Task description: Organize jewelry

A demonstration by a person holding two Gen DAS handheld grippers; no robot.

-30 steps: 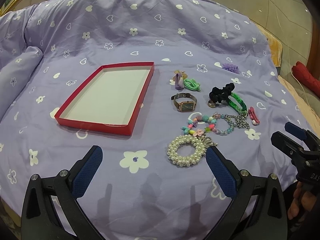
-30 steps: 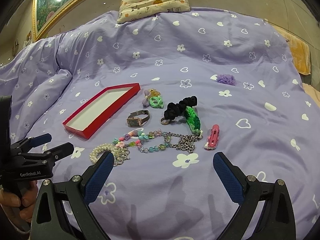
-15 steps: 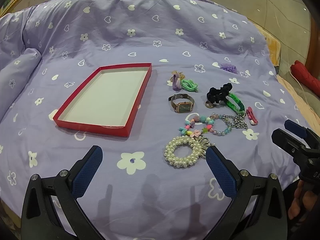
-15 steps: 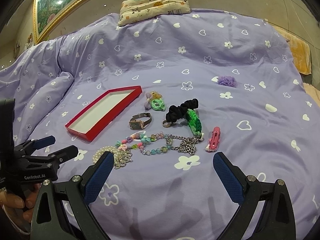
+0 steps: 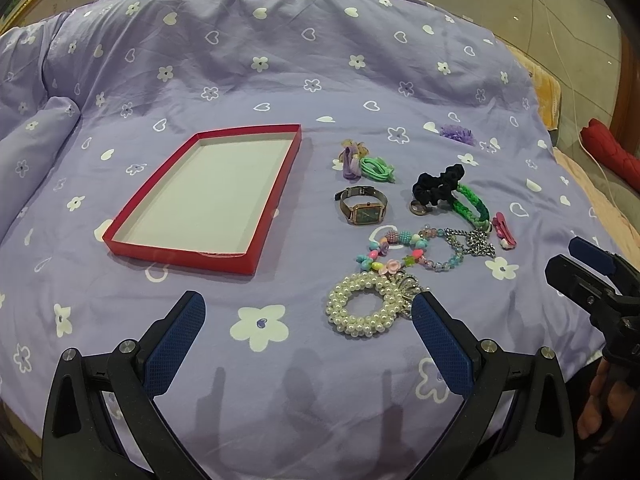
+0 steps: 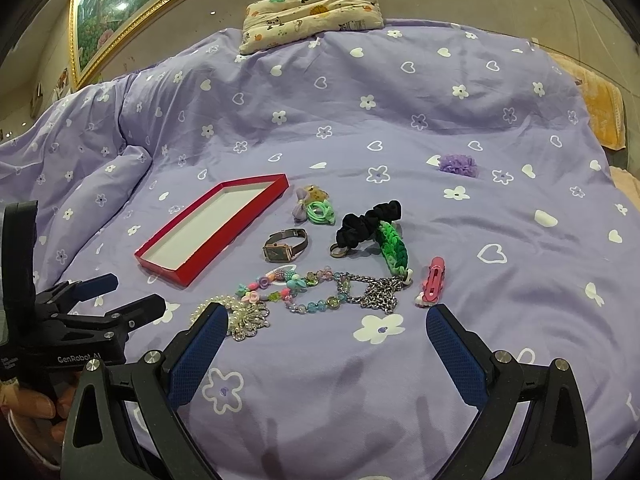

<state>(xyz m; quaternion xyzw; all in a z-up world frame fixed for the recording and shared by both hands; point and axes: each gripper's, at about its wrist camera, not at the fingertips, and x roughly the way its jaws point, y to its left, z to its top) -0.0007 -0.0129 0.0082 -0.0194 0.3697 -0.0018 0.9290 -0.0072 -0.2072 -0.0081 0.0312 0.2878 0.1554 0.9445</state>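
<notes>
I see a purple bed cover (image 5: 280, 80) w/ a red tray (image 5: 276, 196), white inside, nothing in it. Jewelry lies right of the tray: watch (image 5: 362, 210) nearest, pearl bracelet (image 5: 360, 306) toward me, bead bracelet (image 5: 400, 250) & chain (image 5: 476, 242) between, black scrunchie (image 5: 438, 188) beyond. My left gripper (image 5: 308, 328) hovers near the pearls, jaws wide, holding nothing. My right gripper (image 6: 326, 340), further right of the tray, jaws wide too.
</notes>
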